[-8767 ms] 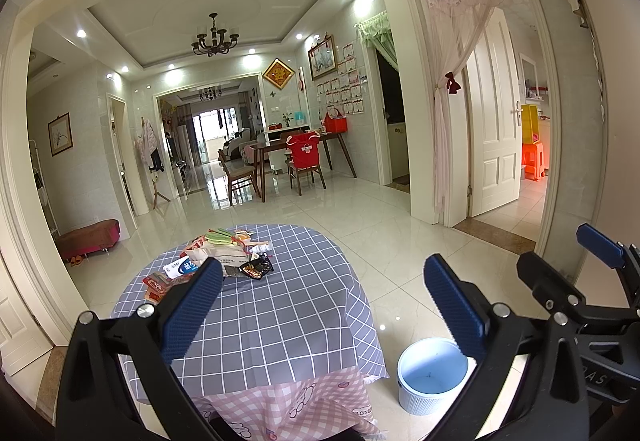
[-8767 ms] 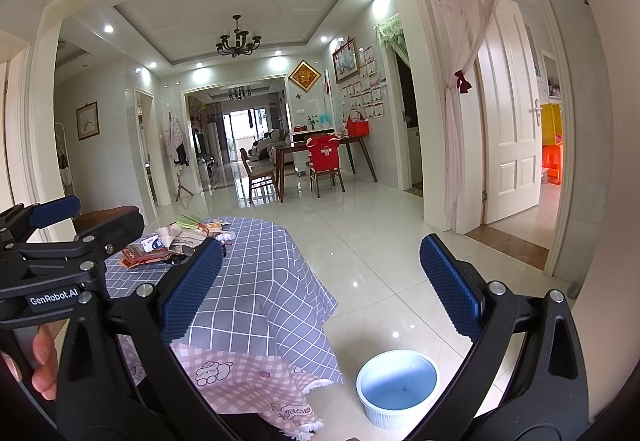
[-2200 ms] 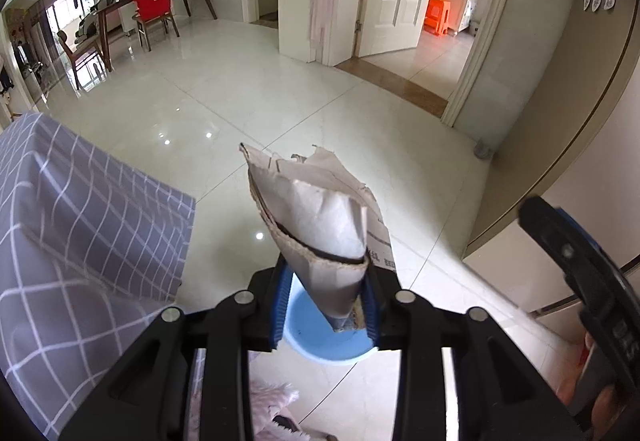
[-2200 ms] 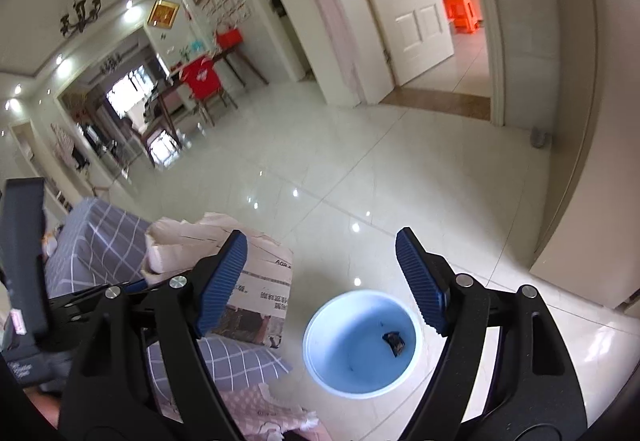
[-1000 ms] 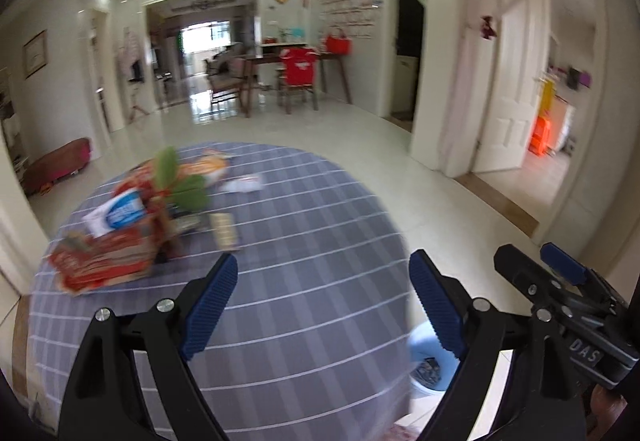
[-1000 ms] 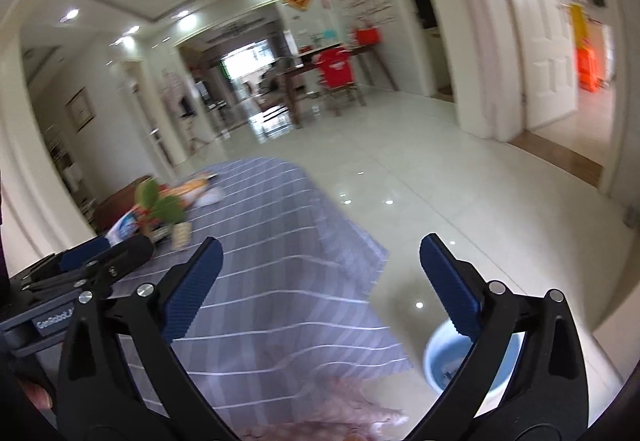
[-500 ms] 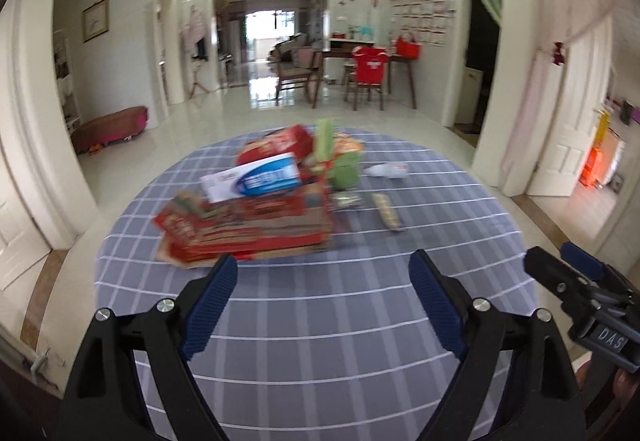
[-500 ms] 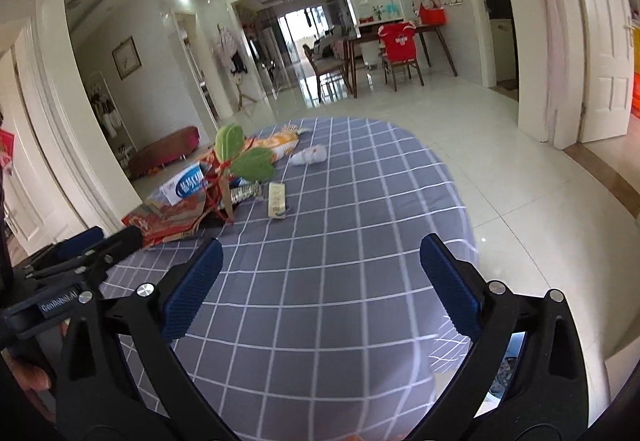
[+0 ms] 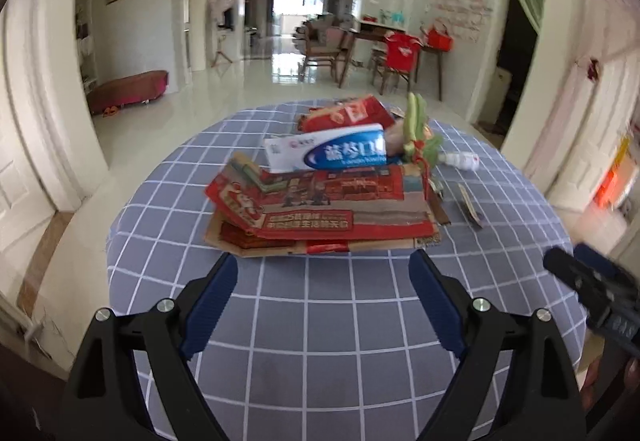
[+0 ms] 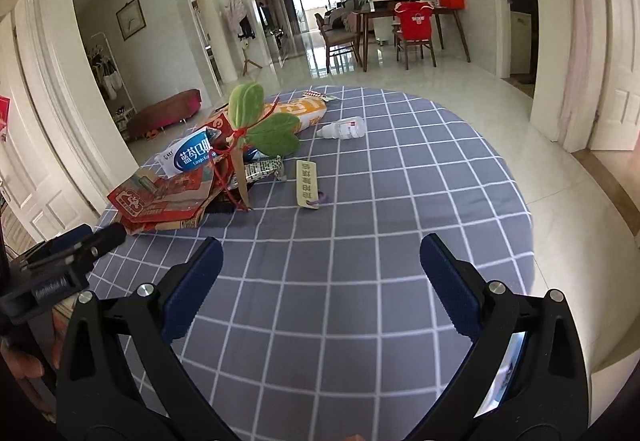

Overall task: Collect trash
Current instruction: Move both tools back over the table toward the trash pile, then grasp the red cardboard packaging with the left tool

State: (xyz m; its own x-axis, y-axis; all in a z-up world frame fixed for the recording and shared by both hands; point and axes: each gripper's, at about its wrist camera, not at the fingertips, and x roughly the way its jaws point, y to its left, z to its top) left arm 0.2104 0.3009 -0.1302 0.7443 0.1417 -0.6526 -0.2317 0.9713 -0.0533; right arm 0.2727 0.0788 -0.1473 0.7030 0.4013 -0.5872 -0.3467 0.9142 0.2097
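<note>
A heap of trash lies on the round table with its grey checked cloth (image 9: 360, 321). It holds a flattened red carton (image 9: 320, 209), a white and blue toothpaste box (image 9: 332, 153) on top, and a red packet (image 9: 348, 113) behind. My left gripper (image 9: 324, 273) hangs open and empty just short of the carton's near edge. The right wrist view shows the green leaf-shaped toy (image 10: 256, 117), an orange packet (image 10: 296, 111), a small white bottle (image 10: 344, 129) and a wooden tag (image 10: 307, 183). My right gripper (image 10: 320, 253) is open and empty over bare cloth, well short of the tag.
A sliver of the blue bin (image 10: 508, 373) shows below the table's right edge. Shiny tiled floor surrounds the table. A dining table and chairs (image 10: 412, 29) stand far back, a low red bench (image 10: 168, 111) at the left, white doors at the right.
Both views have swung left across the table; the trash heap is now nearer and centred ahead of the left gripper. The bin has slid out of the left view. Both grippers stay open.
</note>
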